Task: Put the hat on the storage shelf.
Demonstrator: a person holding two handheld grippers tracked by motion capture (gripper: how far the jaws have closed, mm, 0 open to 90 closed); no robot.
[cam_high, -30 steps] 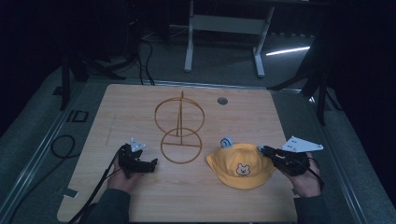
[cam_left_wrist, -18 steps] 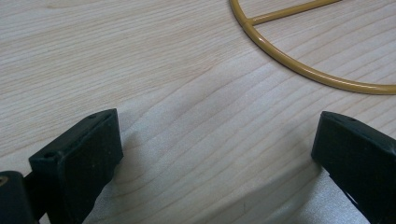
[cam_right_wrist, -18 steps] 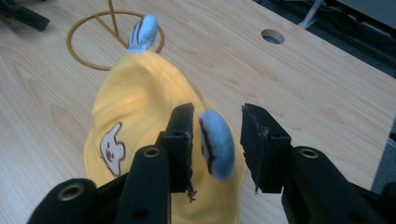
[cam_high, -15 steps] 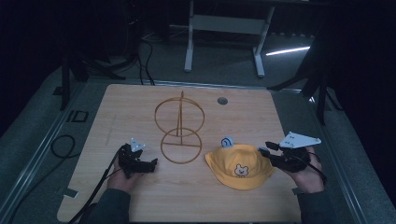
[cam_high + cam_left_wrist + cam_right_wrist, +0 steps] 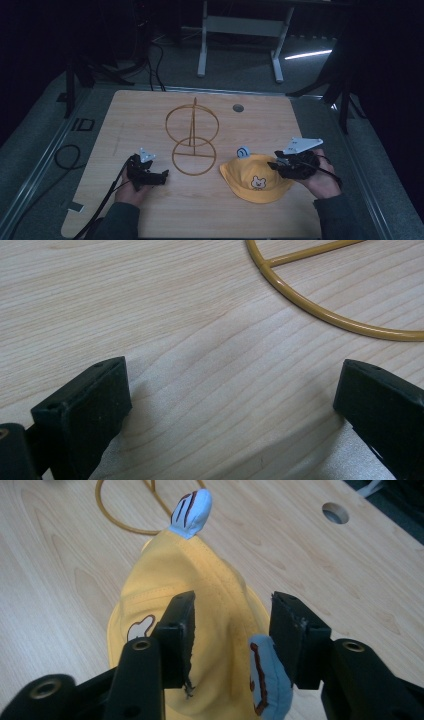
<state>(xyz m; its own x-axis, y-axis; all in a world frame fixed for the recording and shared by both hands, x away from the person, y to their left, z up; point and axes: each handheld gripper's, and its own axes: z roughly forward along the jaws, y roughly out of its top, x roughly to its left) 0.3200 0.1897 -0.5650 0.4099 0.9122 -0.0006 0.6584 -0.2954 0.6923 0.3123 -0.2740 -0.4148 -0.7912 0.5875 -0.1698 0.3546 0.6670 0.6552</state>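
Yellow cloth hat [image 5: 256, 178] lies near the surface's [image 5: 150, 107] front right corner, beside the wire stand [image 5: 192, 137]. Left hand-held gripper [image 5: 230, 405]: jaws spread over bare wood. Right hand-held gripper [image 5: 232, 630]: jaws just opening, straddling the hat's crown, not pinching it. Draw back cleanly so the pale blue ear [image 5: 267, 677] doesn't snag. No readable writing; only a bear face.
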